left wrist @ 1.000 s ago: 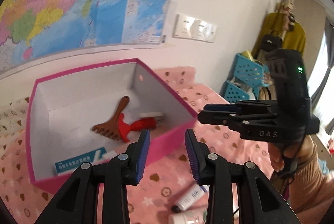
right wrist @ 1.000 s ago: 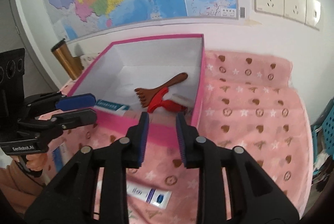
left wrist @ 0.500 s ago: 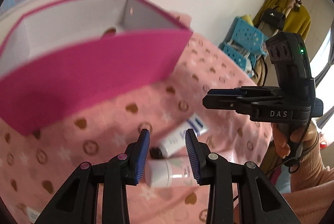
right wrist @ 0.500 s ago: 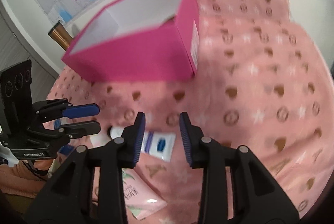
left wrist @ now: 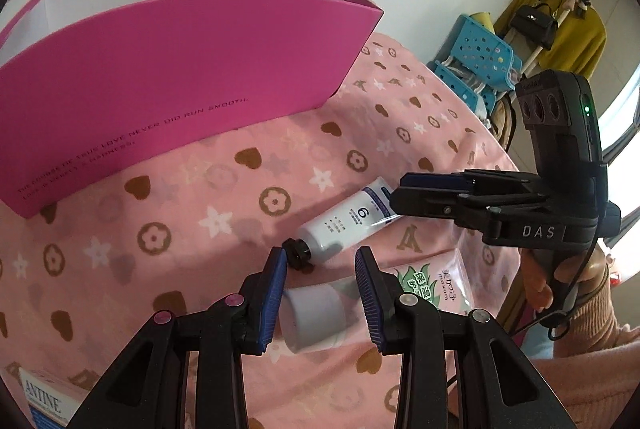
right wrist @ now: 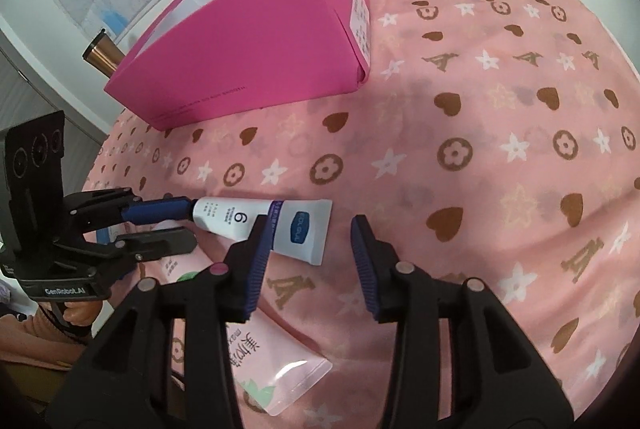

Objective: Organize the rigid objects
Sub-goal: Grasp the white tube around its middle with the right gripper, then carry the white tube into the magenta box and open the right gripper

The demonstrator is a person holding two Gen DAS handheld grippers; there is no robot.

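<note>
Dropped from over the box [left wrist: 192, 69] to the cloth [right wrist: 460, 109] within the last second; left gripper [left wrist: 321, 269] and right gripper [right wrist: 306, 233] both spread wide, holding nothing; white tube [right wrist: 264, 225] lying between them, pink tube [left wrist: 320, 313] beside; next pick likely.

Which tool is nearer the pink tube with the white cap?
Left. The left tool hangs open right over the pink plastic tube's white cap. The right tool is open above the white tube with the blue label, beside the pink one.
</note>
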